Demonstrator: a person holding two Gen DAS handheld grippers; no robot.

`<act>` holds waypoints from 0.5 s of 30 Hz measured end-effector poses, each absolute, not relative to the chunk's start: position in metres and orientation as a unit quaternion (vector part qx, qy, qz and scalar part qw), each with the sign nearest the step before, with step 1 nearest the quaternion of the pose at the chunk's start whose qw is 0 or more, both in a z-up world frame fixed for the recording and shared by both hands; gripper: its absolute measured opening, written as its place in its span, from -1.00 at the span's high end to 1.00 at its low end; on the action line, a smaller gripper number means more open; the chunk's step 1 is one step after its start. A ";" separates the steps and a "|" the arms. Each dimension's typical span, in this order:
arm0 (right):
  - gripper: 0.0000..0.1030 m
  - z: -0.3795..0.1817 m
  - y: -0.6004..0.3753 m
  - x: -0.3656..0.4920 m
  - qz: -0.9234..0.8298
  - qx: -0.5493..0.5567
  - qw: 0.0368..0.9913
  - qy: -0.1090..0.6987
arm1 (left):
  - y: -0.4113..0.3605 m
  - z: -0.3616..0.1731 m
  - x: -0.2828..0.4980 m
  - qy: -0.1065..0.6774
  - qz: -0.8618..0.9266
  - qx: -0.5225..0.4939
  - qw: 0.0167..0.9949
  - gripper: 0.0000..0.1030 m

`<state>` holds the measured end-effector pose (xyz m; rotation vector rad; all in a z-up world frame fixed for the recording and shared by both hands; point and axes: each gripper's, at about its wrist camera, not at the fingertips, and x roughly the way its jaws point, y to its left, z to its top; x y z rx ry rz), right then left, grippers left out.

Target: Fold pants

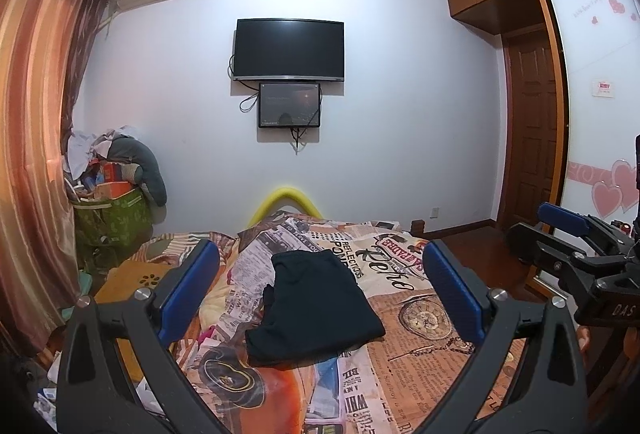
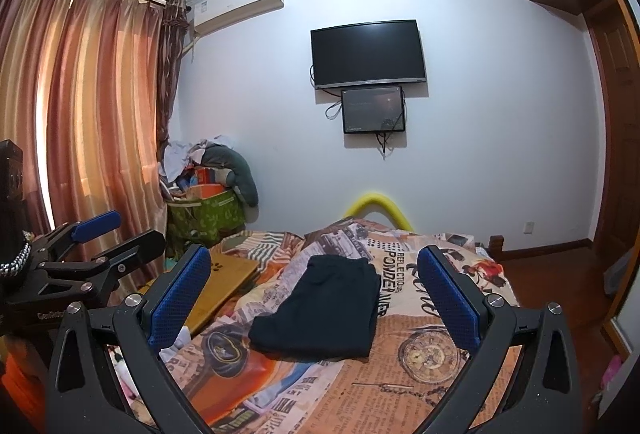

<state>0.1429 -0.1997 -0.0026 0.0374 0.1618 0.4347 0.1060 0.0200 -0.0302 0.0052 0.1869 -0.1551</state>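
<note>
Left wrist view: one pair of black pants (image 1: 314,308) is seen folded on the bedspread (image 1: 420,366), long axis running away toward the wall. Two grippers, left gripper (image 1: 320,298) and right gripper (image 2: 314,300), are held wide apart, nothing gripped.

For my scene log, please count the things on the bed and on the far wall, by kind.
Black folded pants on the bed: 1
Wooden board on the bed: 1
Dark screens on the wall: 2, large and small
Air conditioner on the wall: 1
Total: 5
</note>
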 end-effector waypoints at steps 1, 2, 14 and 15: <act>-0.99 -0.002 -0.200 0.143 0.215 0.020 0.973 0.081 | 0.020 -0.030 0.106 0.093 -0.078 0.003 0.993 -0.99; -0.99 -0.002 -0.201 0.143 0.215 0.020 0.973 0.081 | 0.020 -0.030 0.107 0.093 -0.079 0.003 0.993 -0.99; -0.99 -0.002 -0.201 0.141 0.211 0.020 0.974 0.080 | 0.019 -0.029 0.106 0.094 -0.082 0.000 0.992 -0.99; -0.99 -0.002 -0.201 0.141 0.211 0.019 0.974 0.080 | 0.018 -0.029 0.106 0.094 -0.082 0.000 0.992 -0.99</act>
